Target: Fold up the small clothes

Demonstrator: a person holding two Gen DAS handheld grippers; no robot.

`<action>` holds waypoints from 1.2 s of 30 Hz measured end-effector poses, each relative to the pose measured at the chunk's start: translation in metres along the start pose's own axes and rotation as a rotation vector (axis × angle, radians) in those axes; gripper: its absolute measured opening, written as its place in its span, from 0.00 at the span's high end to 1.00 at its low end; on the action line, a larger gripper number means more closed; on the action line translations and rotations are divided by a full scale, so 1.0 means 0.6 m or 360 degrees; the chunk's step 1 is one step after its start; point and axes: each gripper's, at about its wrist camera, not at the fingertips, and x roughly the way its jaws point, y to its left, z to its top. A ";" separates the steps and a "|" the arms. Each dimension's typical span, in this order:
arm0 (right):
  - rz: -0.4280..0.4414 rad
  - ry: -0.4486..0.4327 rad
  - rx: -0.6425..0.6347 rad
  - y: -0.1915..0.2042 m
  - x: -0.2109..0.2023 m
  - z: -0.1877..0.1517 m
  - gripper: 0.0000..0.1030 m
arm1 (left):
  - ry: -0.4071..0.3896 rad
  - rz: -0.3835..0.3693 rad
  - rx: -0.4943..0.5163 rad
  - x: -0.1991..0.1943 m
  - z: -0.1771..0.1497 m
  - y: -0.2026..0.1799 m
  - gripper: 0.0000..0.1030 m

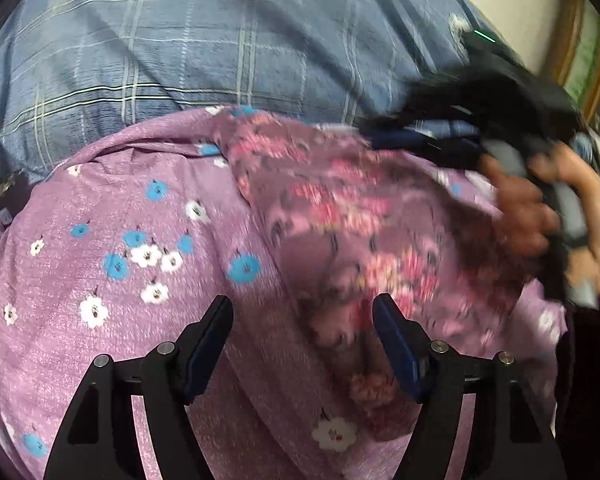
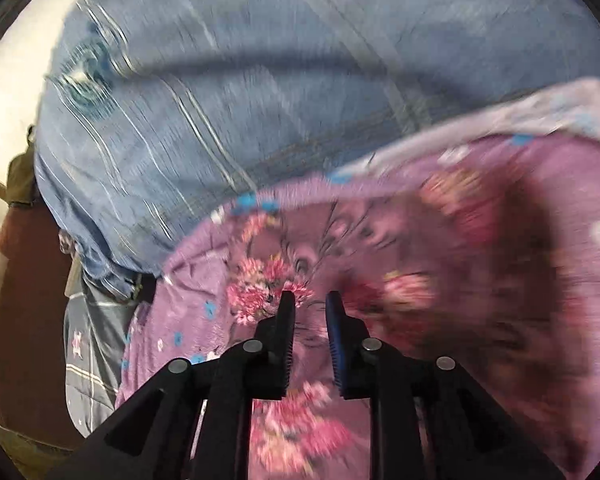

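Blue checked bedding (image 1: 180, 60) fills the background from ten to two o'clock, with the lilac flowered sheet (image 1: 100, 280) spread over it as my folding surface. From the left wrist, my left gripper (image 1: 302, 320) hangs wide open and empty over the dark floral garment (image 1: 340, 208); free sheet lies toward nine o'clock. My right hand (image 1: 540, 216) blurs at three o'clock.

From the right wrist, my right gripper (image 2: 310, 304) is nearly closed above the garment (image 2: 440, 280); whether it pinches cloth I cannot tell. Its edge runs at eleven o'clock.

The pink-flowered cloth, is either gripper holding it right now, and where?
The left gripper is open, holding nothing. The right gripper is nearly closed over the pink-flowered cloth, but blur hides whether it pinches fabric.
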 end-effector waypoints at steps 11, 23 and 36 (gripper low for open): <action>-0.0214 0.0055 0.0188 -0.125 -0.125 -0.132 0.84 | 0.0251 0.0039 0.0136 0.074 -0.029 -0.051 0.28; -0.0104 -0.0235 0.0252 -0.155 -0.193 -0.113 0.45 | -0.0004 -0.0191 -0.0202 0.039 0.017 0.027 0.28; -0.0055 -0.0236 0.0180 -0.131 -0.155 -0.109 0.69 | -0.0004 0.0373 -0.0112 0.078 0.011 -0.007 0.24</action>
